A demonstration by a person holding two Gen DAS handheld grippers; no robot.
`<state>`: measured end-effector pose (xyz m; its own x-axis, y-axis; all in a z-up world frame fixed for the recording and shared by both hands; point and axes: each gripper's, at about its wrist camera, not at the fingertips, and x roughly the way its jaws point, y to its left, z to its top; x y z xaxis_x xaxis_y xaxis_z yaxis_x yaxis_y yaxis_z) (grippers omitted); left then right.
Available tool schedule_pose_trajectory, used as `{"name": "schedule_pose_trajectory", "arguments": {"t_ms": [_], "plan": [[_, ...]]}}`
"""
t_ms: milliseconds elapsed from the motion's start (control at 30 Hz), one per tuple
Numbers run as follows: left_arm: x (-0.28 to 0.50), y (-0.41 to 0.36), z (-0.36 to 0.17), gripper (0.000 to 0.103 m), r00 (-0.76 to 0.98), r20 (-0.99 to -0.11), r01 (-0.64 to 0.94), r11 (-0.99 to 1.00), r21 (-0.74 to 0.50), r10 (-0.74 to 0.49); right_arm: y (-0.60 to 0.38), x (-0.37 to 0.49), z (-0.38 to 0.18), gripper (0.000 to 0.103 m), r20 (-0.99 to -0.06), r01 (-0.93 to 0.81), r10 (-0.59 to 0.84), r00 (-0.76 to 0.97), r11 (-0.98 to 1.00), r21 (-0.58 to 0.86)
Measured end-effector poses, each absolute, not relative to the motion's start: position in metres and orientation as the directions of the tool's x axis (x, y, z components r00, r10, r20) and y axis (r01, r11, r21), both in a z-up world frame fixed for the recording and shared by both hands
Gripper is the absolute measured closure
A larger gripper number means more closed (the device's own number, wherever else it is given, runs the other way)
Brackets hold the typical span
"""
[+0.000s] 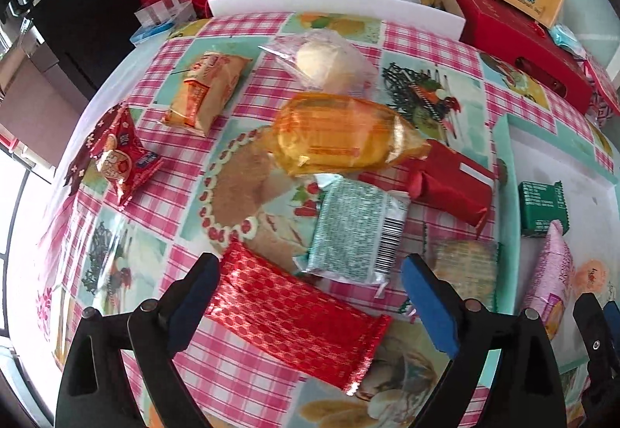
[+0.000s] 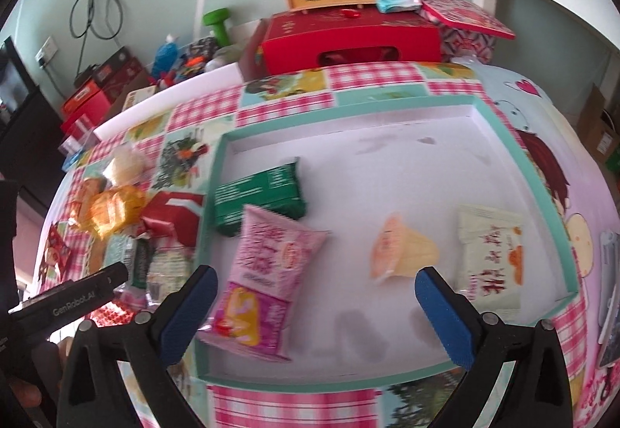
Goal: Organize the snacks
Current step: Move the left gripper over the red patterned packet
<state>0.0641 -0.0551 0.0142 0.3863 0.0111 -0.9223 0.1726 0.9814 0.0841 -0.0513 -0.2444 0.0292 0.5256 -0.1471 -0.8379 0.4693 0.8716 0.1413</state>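
My left gripper [image 1: 310, 296] is spread wide, holding nothing, above a red packet [image 1: 298, 319] on the tablecloth [image 1: 240, 40]. My right gripper [image 2: 316, 311] gapes empty over the tray [image 2: 534, 176]; the pink packet [image 2: 267, 280] there is blurred, its print unreadable.

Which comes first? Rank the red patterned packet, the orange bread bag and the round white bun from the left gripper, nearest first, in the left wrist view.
1. Red patterned packet, between the left gripper fingers.
2. Orange bread bag, mid-table.
3. Round white bun, far side.
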Motion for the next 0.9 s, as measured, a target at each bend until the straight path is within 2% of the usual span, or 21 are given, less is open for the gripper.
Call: {"name": "schedule_pose_trajectory", "arguments": {"t_ms": [100, 567, 900], "plan": [[0.071, -0.039, 0.014, 0.008, 0.389, -0.921, 0.147, 0.984, 0.1, 0.035, -0.23, -0.044, 0.028, 0.0, -0.837, 0.444, -0.127, 0.532, 0.884, 0.148], [0.091, 0.021, 0.015, 0.008, 0.362, -0.932, 0.008, 0.999, 0.034, 0.029, -0.18, -0.014, 0.021, 0.0, -0.841, 0.371, -0.055, 0.538, 0.911, 0.178], [0.094, 0.023, -0.002, 0.008, 0.298, -0.954, 0.011, 1.0, -0.02, -0.022, -0.138, 0.005, 0.007, 0.0, -0.859, 0.283, -0.017, 0.512, 0.947, 0.15]]}}
